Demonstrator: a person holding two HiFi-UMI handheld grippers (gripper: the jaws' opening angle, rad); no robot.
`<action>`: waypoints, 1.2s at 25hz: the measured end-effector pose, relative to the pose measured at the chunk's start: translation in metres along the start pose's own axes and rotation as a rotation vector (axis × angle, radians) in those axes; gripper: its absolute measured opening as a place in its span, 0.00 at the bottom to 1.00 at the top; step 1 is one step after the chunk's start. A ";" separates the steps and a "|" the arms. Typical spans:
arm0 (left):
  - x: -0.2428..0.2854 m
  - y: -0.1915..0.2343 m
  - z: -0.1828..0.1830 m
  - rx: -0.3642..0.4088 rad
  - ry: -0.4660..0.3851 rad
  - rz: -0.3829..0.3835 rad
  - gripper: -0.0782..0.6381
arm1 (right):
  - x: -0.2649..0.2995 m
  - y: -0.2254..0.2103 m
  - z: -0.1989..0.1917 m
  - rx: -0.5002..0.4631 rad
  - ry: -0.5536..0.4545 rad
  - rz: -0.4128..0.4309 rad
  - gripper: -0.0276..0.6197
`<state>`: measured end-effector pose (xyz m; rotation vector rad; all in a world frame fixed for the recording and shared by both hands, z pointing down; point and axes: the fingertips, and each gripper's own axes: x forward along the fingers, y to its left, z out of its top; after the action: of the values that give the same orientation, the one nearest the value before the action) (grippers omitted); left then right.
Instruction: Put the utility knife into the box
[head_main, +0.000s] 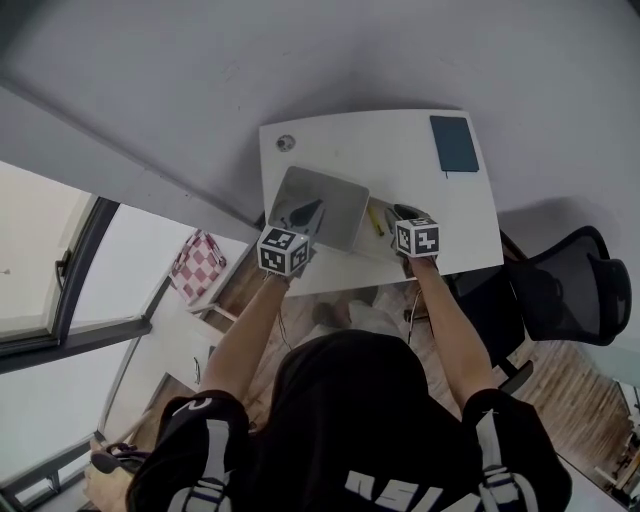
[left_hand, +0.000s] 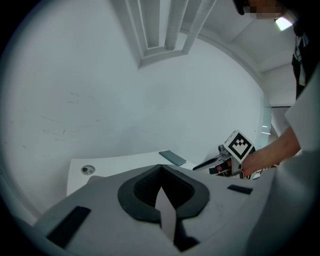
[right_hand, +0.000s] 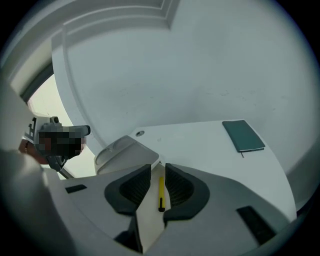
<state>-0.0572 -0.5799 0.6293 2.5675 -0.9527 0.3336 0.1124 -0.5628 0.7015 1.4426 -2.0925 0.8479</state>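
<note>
The yellow utility knife (right_hand: 161, 192) lies flat on the white table (right_hand: 200, 145), lengthwise in the narrow gap between the right gripper's (right_hand: 159, 170) jaws. These stand slightly apart, with a strip of table showing on each side of the knife. The grey box (right_hand: 125, 152) sits just left of that gripper. The left gripper (left_hand: 160, 167) is empty, its jaw tips pressed together, and hangs over the box's near part. A dark teal notebook (right_hand: 243, 136) lies ahead of the right gripper, off to its right.

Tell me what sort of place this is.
Most likely an office or home study: a white desk against a plain wall, a black mesh office chair beside it, and a dark notebook lying on the desk. A large window runs along the left.
</note>
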 end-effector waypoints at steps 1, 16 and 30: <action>-0.002 -0.002 0.002 0.005 -0.005 -0.005 0.14 | -0.007 0.001 0.005 0.000 -0.022 -0.007 0.20; -0.031 -0.024 0.047 0.083 -0.095 -0.053 0.14 | -0.097 0.023 0.060 -0.043 -0.281 -0.111 0.11; -0.033 -0.049 0.088 0.136 -0.155 -0.100 0.14 | -0.151 0.031 0.083 -0.064 -0.420 -0.132 0.06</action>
<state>-0.0412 -0.5640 0.5256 2.7880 -0.8766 0.1791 0.1331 -0.5148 0.5348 1.8245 -2.2575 0.4497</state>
